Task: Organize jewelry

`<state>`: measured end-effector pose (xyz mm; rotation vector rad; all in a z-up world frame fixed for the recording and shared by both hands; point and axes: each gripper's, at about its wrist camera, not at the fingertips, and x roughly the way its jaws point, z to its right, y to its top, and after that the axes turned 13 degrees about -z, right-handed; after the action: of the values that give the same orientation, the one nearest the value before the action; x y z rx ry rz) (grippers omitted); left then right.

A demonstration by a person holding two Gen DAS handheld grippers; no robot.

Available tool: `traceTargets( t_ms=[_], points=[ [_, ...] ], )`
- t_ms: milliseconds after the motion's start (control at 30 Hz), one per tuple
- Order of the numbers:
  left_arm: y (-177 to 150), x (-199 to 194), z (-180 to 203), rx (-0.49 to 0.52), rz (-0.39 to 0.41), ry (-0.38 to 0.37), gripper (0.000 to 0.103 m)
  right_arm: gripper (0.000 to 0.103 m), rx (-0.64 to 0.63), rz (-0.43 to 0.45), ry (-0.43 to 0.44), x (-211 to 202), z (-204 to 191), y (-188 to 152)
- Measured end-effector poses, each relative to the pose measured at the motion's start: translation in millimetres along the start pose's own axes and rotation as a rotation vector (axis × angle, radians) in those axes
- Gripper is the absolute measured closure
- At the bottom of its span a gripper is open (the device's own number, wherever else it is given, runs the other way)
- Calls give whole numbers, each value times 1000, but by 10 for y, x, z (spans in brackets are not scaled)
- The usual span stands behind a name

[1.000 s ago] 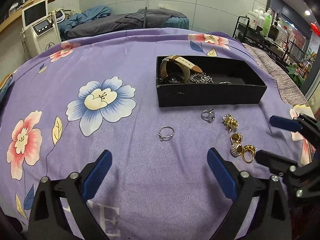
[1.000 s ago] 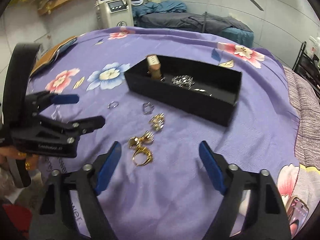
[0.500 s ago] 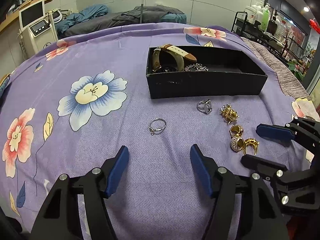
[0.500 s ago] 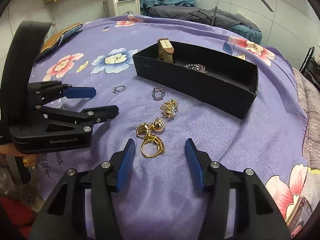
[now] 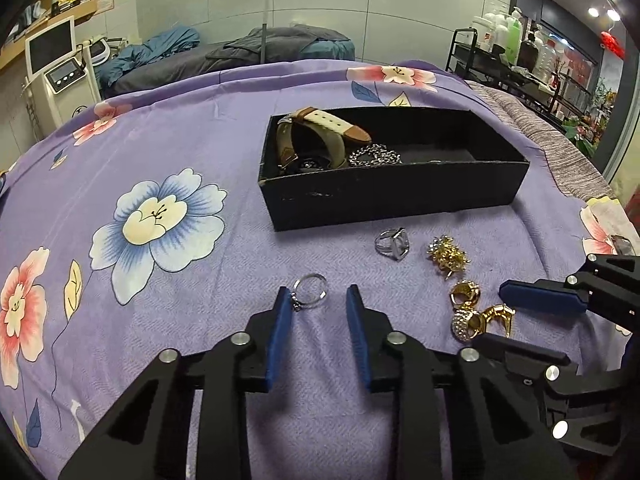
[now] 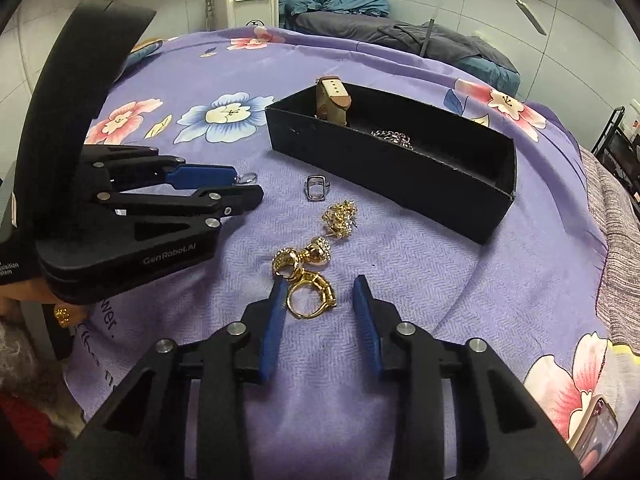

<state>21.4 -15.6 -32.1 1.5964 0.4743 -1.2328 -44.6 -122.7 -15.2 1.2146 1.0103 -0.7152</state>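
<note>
Lay at 12 o'clock, between the tips of the narrowly parted, empty left tool point(image 5: 314, 294): thin silver ring point(image 5: 310, 295), flat on the bed point(image 5: 160, 120); gold ring point(image 6: 311, 295) likewise between the equally narrow, empty right tool point(image 6: 320, 286).

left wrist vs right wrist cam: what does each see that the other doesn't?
Left wrist only: the watch face down in the black box, and a shelf of bottles at the far right.
Right wrist only: a phone on the purple bedsheet at lower right.
Both: the box, the strap, the chain, the thin silver ring between the open left gripper fingers, and the gold ring between the open right gripper fingers.
</note>
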Motion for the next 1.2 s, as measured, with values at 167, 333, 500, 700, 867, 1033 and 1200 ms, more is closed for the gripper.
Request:
traceTargets(
  t_ms=[167, 333, 500, 700, 867, 1033, 1200],
  points=[
    [-25, -13, -6, -8, 4, -14, 83, 77, 13, 3, 17, -4, 31, -4],
    [-49, -46, 14, -1, 1, -15, 83, 77, 38, 6, 49, -14, 80, -12],
    [-80, -94, 22, -4, -6, -30, 83, 77, 86, 8, 102, -42, 163, -42],
    [-103, -145, 65, -4, -13, -50, 83, 77, 133, 5, 142, -80, 235, -76],
    [-96, -186, 131, 9, -11, -63, 83, 77, 137, 4, 139, -108, 225, -81],
    [-75, -221, 176, 18, -4, -70, 83, 77, 142, 15, 139, -153, 229, -71],
    [-24, -248, 195, 23, 6, -68, 83, 77, 154, 32, 137, -204, 272, -25]
  ],
)
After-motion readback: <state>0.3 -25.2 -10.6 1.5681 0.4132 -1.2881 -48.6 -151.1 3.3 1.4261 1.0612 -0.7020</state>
